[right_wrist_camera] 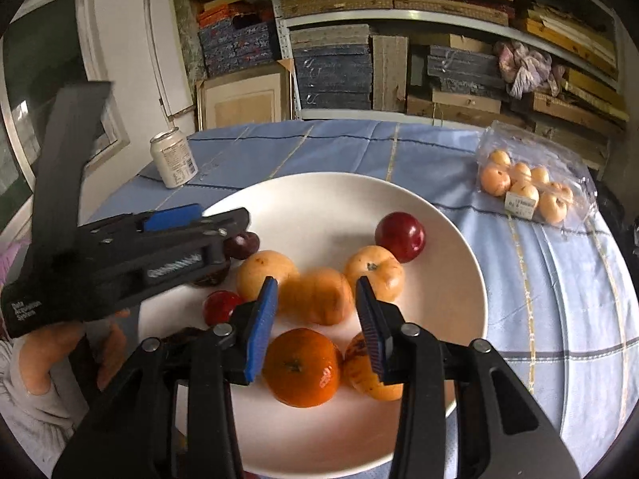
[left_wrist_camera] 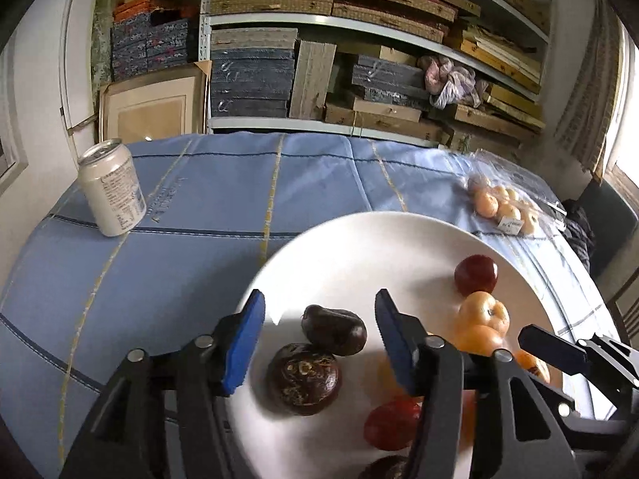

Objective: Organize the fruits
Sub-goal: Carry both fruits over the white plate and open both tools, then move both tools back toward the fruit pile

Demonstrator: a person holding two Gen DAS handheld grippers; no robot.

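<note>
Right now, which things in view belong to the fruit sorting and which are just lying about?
Belongs to the job:
- white plate
- red plums
- orange tangerine
- yellow-orange fruits
- dark brown fruits
- bag of small fruits, possibly

Lying about:
- drink can
- blue tablecloth
- shelves of boxes

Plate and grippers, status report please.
Left gripper open, over dark fruit. Right gripper open, empty, above orange fruit. White plate holds all loose fruit. Nothing blocking.
</note>
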